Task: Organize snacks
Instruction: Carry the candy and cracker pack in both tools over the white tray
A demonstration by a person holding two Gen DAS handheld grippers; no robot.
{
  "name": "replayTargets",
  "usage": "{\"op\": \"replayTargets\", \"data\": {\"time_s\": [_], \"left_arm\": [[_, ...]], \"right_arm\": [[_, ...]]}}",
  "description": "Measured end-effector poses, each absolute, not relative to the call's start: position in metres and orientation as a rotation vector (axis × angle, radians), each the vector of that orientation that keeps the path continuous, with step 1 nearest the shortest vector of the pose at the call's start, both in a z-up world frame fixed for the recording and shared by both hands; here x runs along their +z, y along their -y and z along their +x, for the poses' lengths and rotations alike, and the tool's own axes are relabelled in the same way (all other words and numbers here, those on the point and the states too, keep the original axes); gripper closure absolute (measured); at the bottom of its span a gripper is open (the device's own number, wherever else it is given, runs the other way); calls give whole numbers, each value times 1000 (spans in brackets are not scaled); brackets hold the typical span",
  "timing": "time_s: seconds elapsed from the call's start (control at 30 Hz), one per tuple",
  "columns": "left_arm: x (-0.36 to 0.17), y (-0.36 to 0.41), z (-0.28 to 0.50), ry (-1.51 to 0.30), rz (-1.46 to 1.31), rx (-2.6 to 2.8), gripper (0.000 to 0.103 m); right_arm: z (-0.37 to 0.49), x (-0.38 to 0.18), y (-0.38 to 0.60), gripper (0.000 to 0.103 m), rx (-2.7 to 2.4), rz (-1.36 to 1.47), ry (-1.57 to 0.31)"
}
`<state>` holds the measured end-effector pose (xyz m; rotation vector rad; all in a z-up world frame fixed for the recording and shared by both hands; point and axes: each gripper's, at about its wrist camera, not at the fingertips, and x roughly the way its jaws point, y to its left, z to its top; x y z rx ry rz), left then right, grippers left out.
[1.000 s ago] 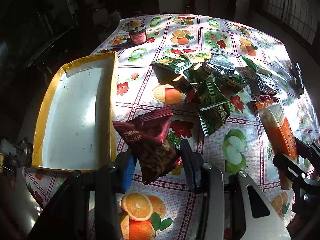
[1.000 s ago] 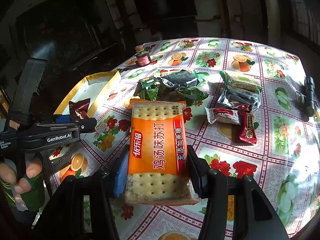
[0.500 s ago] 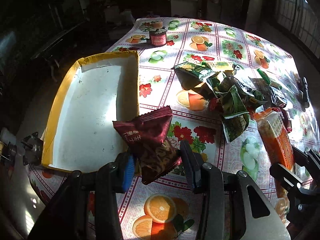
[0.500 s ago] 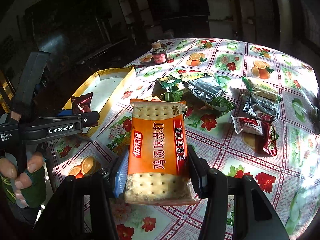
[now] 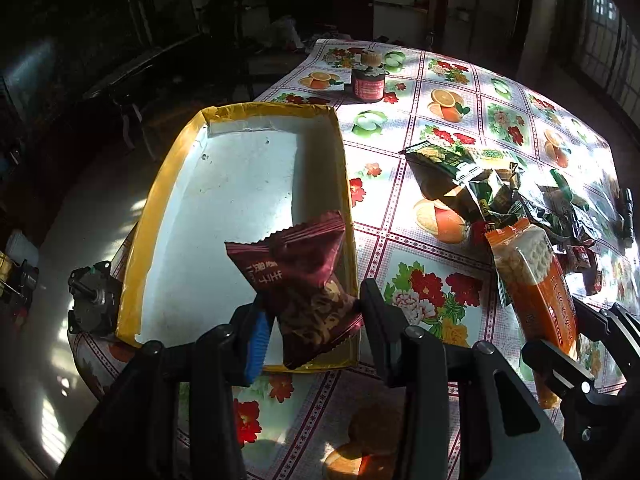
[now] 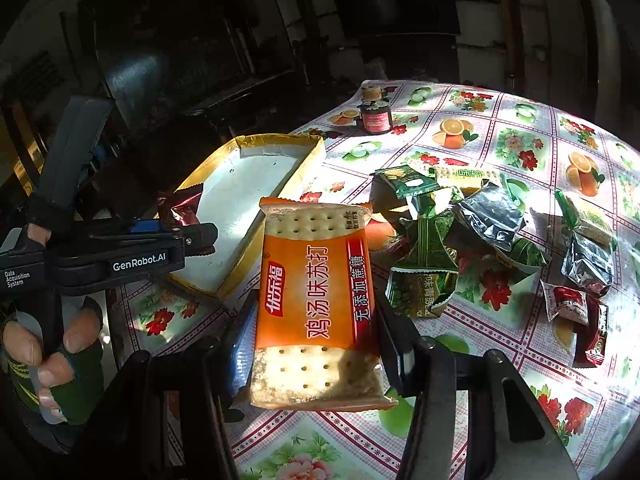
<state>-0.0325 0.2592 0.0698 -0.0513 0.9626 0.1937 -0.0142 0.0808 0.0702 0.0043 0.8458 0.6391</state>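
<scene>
Two snacks are in the air at once, one per gripper. Nearest in the left wrist view, the left gripper point(image 5: 310, 320) has its jaws narrowed on a maroon packet point(image 5: 304, 280), which hangs over the tray's point(image 5: 148, 216) near right corner. In the right wrist view, the right gripper point(image 6: 316, 336) clamps an orange cracker pack point(image 6: 316, 296) by its long sides, above the tablecloth point(image 6: 480, 380) just right of the tray's near end. The step in hand looks like carrying both picks to the tray, which sits empty at the table's left edge. The next move probably calls for lowering the maroon packet inside the yellow rim before the jaws part, then bringing the cracker pack leftward over the white floor. Farther back, a loose pile of wrappers point(image 6: 460, 240) waits mid-table, and a small red jar point(image 6: 375, 118) stands near the far edge.
</scene>
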Motion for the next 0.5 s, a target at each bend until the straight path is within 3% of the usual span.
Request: {"op": "replayTargets", "data": {"time_s": [0.5], "left_arm": [[56, -342, -24, -993, -138, 340, 59]], "right_arm": [[37, 71, -184, 50, 812, 21, -869]]}}
